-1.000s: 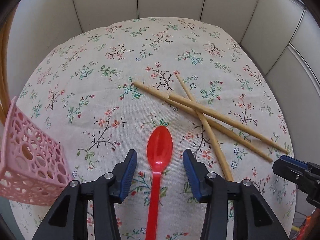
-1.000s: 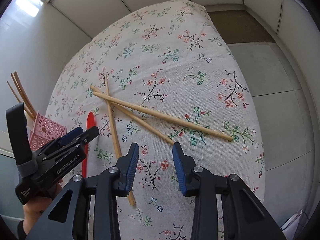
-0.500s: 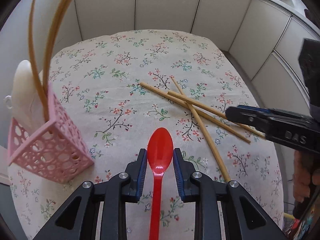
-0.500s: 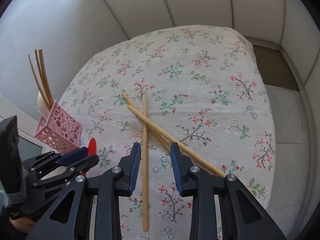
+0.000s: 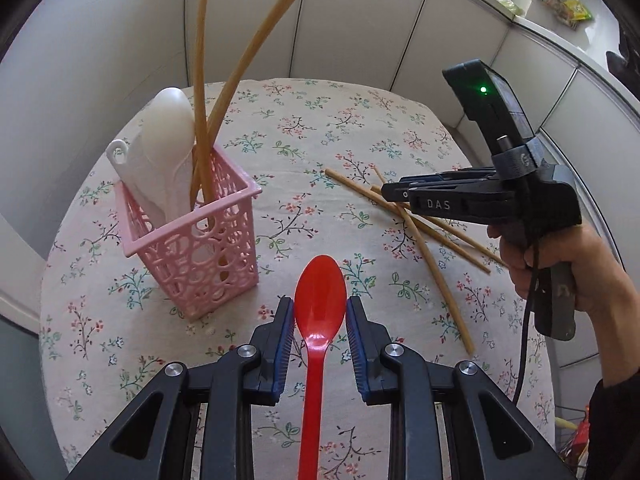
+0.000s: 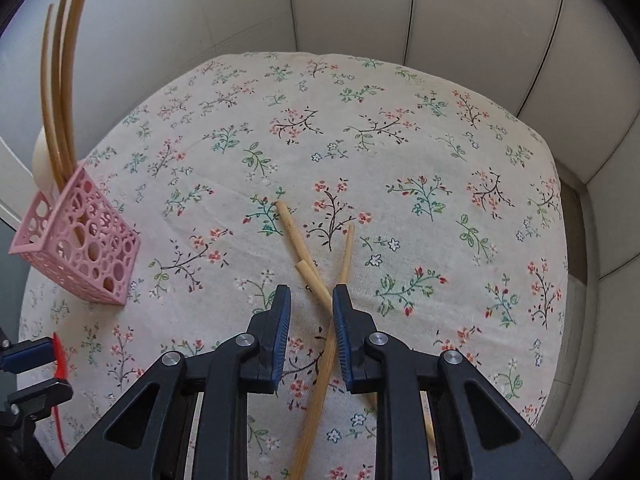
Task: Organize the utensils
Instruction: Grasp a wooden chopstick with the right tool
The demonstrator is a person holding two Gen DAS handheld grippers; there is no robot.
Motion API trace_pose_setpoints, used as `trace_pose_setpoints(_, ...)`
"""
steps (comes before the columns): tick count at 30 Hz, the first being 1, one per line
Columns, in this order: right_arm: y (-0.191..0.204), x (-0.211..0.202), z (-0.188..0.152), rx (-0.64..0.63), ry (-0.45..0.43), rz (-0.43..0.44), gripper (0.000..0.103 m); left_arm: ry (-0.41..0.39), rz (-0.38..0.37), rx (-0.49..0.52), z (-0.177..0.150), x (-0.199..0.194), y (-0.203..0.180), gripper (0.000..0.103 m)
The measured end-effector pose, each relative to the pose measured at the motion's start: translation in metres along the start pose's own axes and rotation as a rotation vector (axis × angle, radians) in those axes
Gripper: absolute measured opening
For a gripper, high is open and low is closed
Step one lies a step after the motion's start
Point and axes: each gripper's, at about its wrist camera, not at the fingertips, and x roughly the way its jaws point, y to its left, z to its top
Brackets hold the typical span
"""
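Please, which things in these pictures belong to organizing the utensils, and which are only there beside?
Belong to the job:
- red spoon, between the left gripper pads
- loose chopsticks, crossed on the cloth under the closing right gripper
- pink basket, already holding white spoons and chopsticks

Only there:
- floral tablecloth
- clutter on the ledge, too small to name
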Motion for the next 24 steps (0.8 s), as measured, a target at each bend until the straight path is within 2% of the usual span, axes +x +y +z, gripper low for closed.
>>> trace_pose_setpoints(8, 0.013, 0.019, 0.012, -0.072, 0.038, -0.072, 0.022, -0.01, 0.004, -0.024, 0.0, -0.003, 0.016, 0.027)
trace_pose_setpoints(9, 0.014, 0.019, 0.011, -0.081, 0.037, -0.082, 0.016, -0.012, 0.003, -0.029, 0.001, -0.004, 0.017, 0.027)
trace_pose_setpoints(12, 0.016, 0.011, 0.009, -0.084, 0.021, -0.105, 0.012, -0.029, -0.003, -0.032, 0.001, -0.011, 0.02, 0.027)
trace_pose_setpoints(15, 0.015, -0.012, 0.004, -0.064, -0.016, -0.11, 0.007, -0.051, -0.012, -0.036, 0.002, -0.018, 0.023, 0.027)
trace_pose_setpoints(19, 0.008, -0.059, 0.0, -0.004, -0.103, -0.1, 0.007, -0.09, -0.022, -0.061, 0.002, -0.037, 0.029, 0.027)
trace_pose_setpoints(24, 0.005, -0.121, -0.019, 0.099, -0.23, -0.094, 0.007, -0.177, -0.03, -0.091, 0.006, -0.069, 0.029, 0.027)
